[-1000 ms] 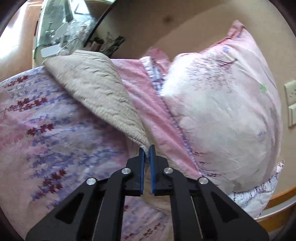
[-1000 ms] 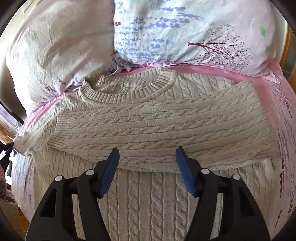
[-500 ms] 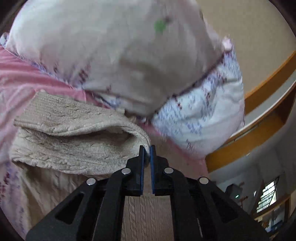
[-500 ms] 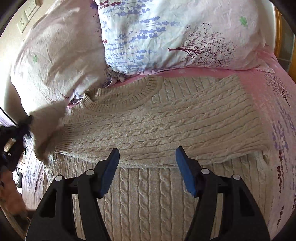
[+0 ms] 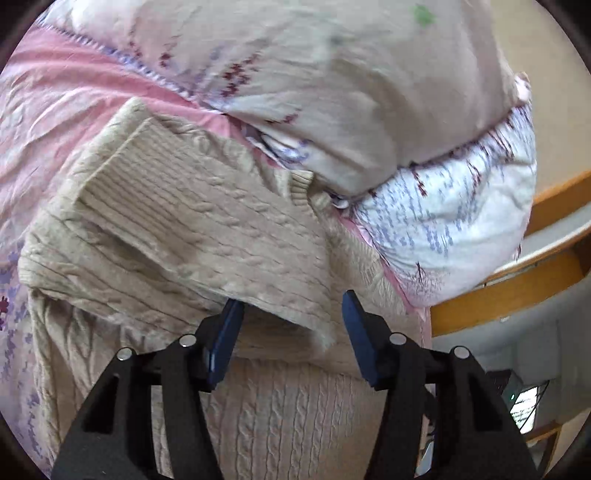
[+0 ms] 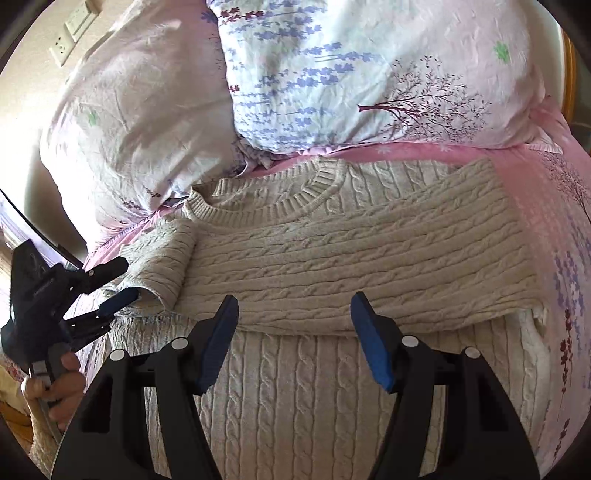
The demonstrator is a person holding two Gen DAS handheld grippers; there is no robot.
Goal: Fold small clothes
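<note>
A cream cable-knit sweater lies flat on the bed, neck toward the pillows, with one sleeve folded across its chest. Its other sleeve is now laid over the body at the left. My left gripper is open and empty, its jaws standing just before the sleeve's edge; it also shows at the left of the right wrist view. My right gripper is open and empty, hovering over the sweater's lower body.
Two floral pillows lean at the head of the bed behind the sweater. A pink floral sheet covers the bed. A wooden bed frame edge runs at the right. Wall sockets are at the upper left.
My left gripper carried the sleeve across onto the sweater body, then opened and let it go. The right gripper stayed open and drew back slightly.
</note>
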